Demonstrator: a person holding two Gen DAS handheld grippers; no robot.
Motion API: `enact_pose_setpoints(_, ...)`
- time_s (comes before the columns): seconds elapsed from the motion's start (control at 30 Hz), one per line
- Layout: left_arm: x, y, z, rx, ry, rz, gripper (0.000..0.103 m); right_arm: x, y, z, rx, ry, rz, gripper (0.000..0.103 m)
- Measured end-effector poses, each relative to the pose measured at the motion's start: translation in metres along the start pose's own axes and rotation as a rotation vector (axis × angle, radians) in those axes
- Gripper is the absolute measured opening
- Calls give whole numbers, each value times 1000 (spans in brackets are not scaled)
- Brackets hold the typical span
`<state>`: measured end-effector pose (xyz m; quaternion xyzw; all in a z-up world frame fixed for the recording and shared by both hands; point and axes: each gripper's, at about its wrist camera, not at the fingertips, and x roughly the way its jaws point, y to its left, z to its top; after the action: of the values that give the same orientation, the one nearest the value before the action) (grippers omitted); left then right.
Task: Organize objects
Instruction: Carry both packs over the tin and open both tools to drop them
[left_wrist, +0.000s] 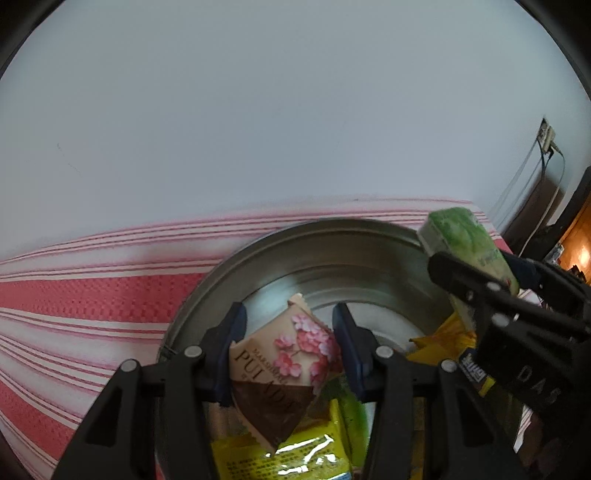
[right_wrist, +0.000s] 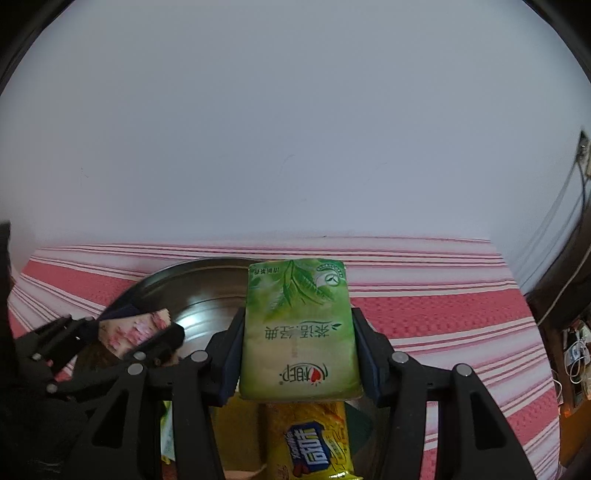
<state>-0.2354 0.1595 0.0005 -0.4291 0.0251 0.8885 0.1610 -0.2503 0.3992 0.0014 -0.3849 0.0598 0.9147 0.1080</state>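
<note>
Red-and-white striped cloth (left_wrist: 85, 295) covers the work surface in front of a plain white wall. On it stands a round metal basin (left_wrist: 332, 240), the apparent collection point.

Left gripper (left_wrist: 290, 354): clenched on a small sachet printed with pink blossoms (left_wrist: 280, 362), held over the basin interior. Right gripper (right_wrist: 297, 354): clenched on a green tea-print tissue pack (right_wrist: 299, 332), held above the basin's near edge.

Items visible below the grippers, at the basin's near side: a yellow snack packet with a blue label (right_wrist: 314, 443) and a yellow-green foil packet (left_wrist: 295, 450). Whether these rest fully inside the basin cannot be determined.

Status, as judged: partly complete. Remaining: lower and release both held items into the basin. Any items outside these views cannot be assessed.
</note>
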Motion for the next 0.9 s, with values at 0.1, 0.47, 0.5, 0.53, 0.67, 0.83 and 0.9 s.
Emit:
enact_pose_setpoints(0.1,5,7,2,-27,31,-11,48,9,-4,8,29,51,52,55)
enact_pose_setpoints(0.47,20,6,10,-55,99,-5,60,33,0,2,113,195,130,56)
enact_pose_setpoints(0.5,24,8,9,-63,104,-3,71,34,1,2,120,193,144,56)
enact_pose_setpoints(0.53,24,7,10,-69,121,-13,79,33,2,1,129,192,158,56)
enact_pose_setpoints(0.67,20,3,9,-66,119,-12,91,29,-4,1,206,183,191,57)
enact_pose_setpoints(0.83,16,1,9,-77,111,-6,93,12,-5,0,264,174,257,57)
enact_pose_setpoints(0.9,15,1,6,-72,118,-4,93,5,-3,-2,269,178,260,57)
